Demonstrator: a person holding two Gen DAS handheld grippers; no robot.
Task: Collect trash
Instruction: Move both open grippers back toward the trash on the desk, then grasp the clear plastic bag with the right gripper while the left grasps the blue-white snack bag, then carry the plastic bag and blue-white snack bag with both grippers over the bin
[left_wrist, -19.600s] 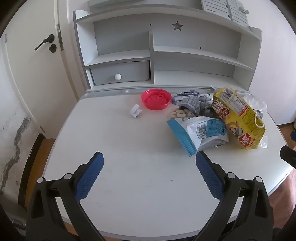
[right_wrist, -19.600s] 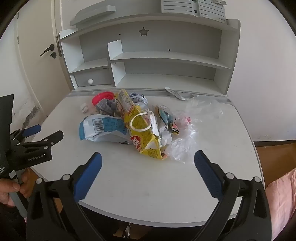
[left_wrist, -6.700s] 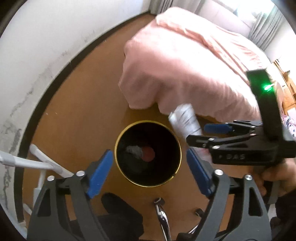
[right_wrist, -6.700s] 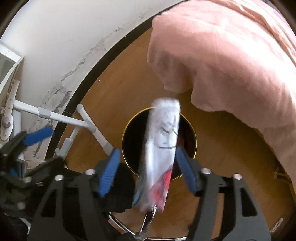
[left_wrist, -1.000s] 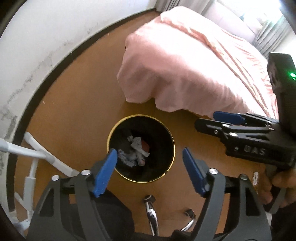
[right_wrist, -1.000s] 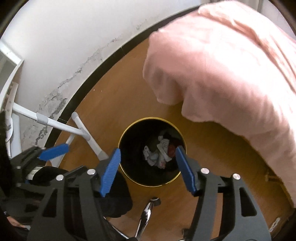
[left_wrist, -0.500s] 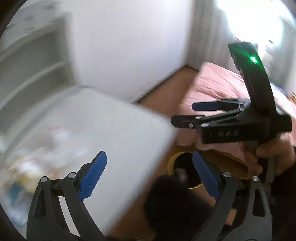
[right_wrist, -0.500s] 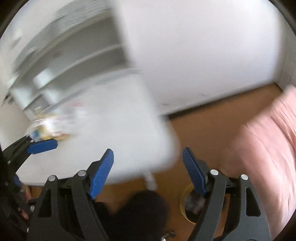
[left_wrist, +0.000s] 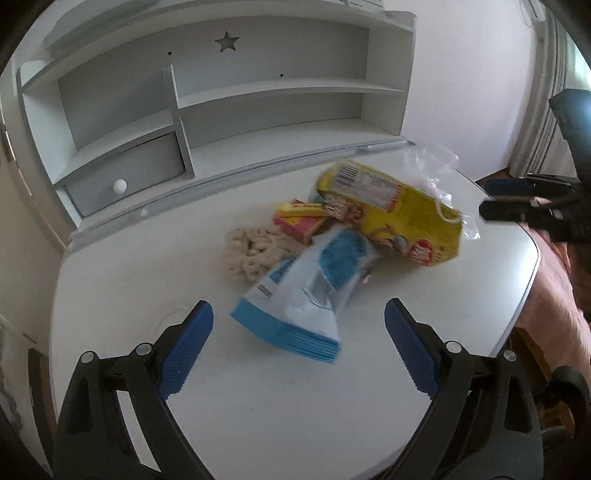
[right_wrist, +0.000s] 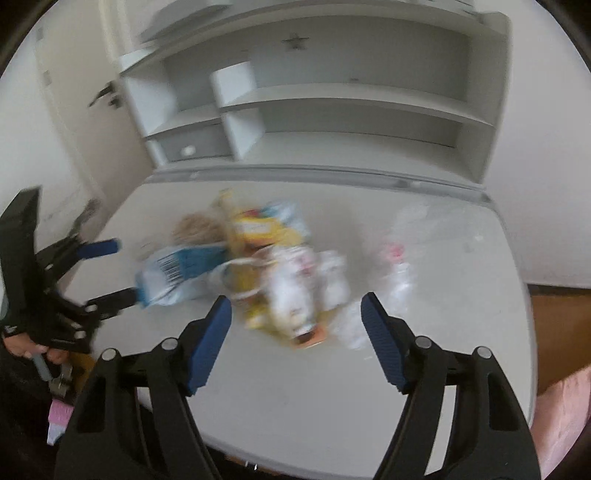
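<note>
Yellow plastic is catching the light on the white desk (left_wrist: 280, 417): a yellow snack bag (left_wrist: 391, 212) is lying on its side near the desk's far right, its open mouth facing right, contents not visible. Leaning against it, a blue-and-white bag (left_wrist: 314, 288) is lying flat with its sealed end toward the camera. Pale ring snacks (left_wrist: 251, 251) are sitting loose in a heap just left of it, touching a small red-and-yellow box (left_wrist: 299, 218). A clear plastic bag (left_wrist: 436, 166) is crumpling behind the yellow one. The left gripper (left_wrist: 298, 347) is hanging wide apart above the desk, gripping nothing. The right gripper (right_wrist: 295, 332), its view blurred, is closing slightly with nothing between its pads, jaws apart.
</note>
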